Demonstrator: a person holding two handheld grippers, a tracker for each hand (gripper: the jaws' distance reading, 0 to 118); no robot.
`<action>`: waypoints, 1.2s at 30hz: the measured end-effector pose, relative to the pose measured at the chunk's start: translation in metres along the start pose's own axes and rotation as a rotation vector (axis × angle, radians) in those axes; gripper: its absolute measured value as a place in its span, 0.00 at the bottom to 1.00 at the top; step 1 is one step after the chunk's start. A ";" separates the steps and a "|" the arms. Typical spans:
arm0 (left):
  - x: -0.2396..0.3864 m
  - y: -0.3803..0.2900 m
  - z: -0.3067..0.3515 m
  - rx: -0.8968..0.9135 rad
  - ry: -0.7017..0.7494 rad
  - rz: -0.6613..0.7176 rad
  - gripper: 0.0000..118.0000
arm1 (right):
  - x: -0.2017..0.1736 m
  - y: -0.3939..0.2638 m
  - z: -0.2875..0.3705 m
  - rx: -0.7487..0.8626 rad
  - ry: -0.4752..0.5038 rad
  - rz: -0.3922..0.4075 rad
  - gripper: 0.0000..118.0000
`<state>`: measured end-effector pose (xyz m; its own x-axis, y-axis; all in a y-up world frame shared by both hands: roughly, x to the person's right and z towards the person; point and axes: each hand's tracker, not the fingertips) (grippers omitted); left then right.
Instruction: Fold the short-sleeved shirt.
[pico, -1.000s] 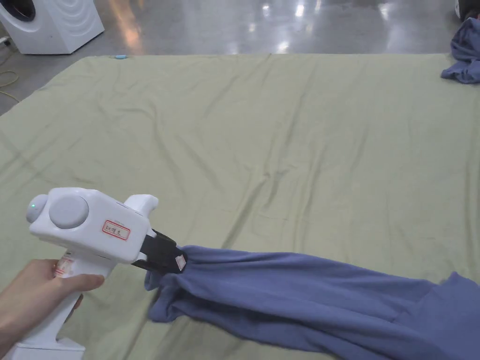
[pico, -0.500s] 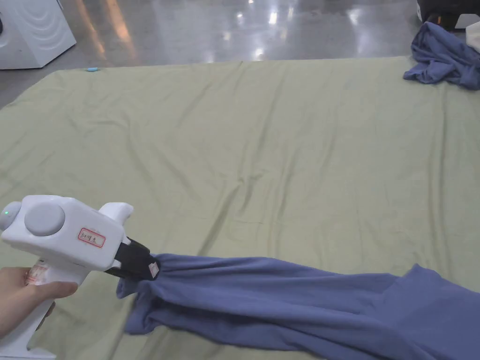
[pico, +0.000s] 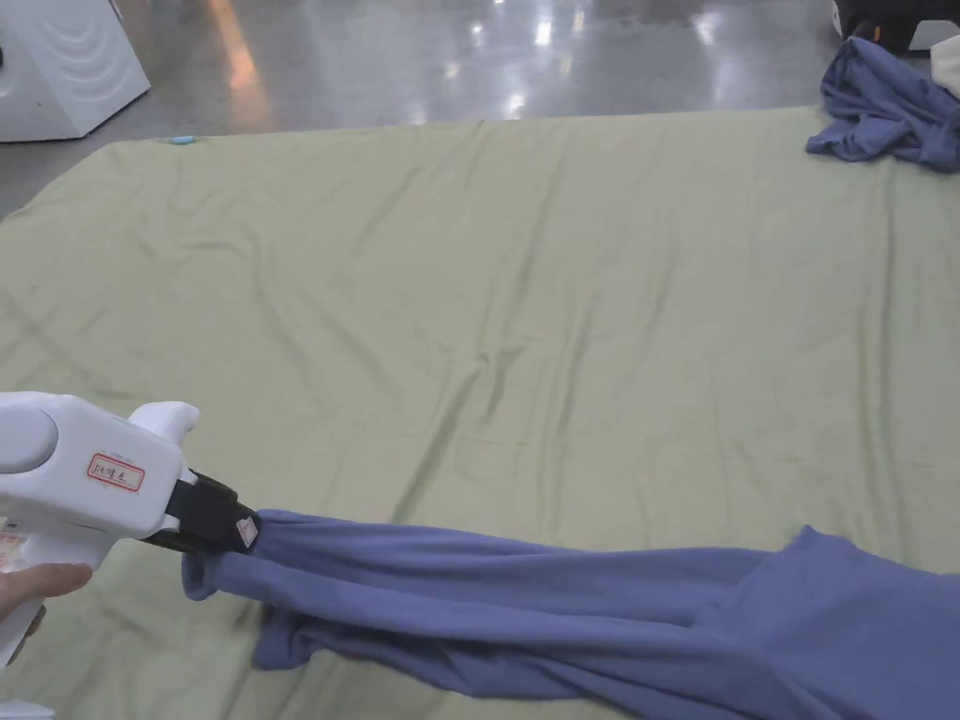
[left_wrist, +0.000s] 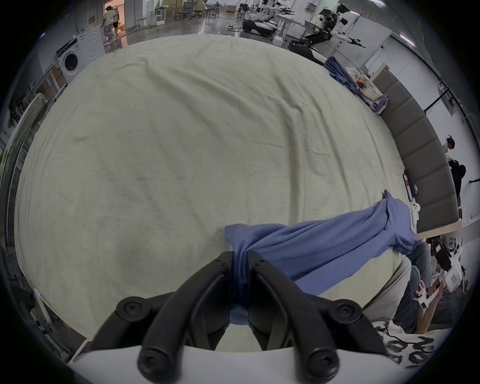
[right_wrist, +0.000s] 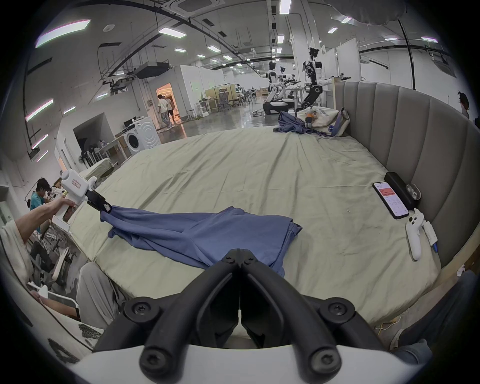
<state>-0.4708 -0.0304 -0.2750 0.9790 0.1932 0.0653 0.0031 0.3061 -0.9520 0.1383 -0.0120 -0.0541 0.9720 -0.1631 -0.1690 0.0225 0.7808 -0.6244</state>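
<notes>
A blue short-sleeved shirt (pico: 581, 609) lies stretched out in a long bunched band along the near side of the green bed sheet (pico: 525, 281). My left gripper (pico: 242, 532) is at the lower left, shut on one end of the shirt and holding it just above the sheet. In the left gripper view both jaws of my left gripper (left_wrist: 240, 262) pinch gathered blue fabric of the shirt (left_wrist: 324, 241). In the right gripper view my right gripper (right_wrist: 240, 253) is shut with nothing in it, in front of the shirt (right_wrist: 207, 233) near the bed's edge; the left gripper (right_wrist: 104, 206) is farther left.
A second blue garment (pico: 881, 103) lies crumpled at the far right corner, beside a white bag (right_wrist: 322, 119). A phone (right_wrist: 389, 198), a black box (right_wrist: 397, 187) and a white controller (right_wrist: 414, 236) lie by the padded headboard (right_wrist: 415, 145). A washing machine (pico: 56, 56) stands beyond the far left corner.
My left gripper has moved left with the shirt's end in it, dragging the shirt leftward and stretching it out. The head camera has also shifted.
</notes>
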 end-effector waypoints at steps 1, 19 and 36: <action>0.004 0.000 0.000 0.000 0.001 -0.004 0.09 | 0.000 0.000 0.000 -0.001 0.005 0.002 0.02; 0.102 0.010 -0.059 -0.024 -0.383 -0.093 0.06 | 0.006 -0.006 0.001 -0.015 0.009 -0.007 0.02; 0.358 0.038 -0.104 -0.072 -0.588 -0.442 0.06 | 0.053 -0.033 0.037 0.008 -0.083 -0.100 0.02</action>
<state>-0.0991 -0.0465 -0.3184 0.6125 0.5398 0.5774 0.4053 0.4126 -0.8157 0.1978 -0.0238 -0.0144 0.9809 -0.1900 -0.0427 0.1214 0.7680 -0.6289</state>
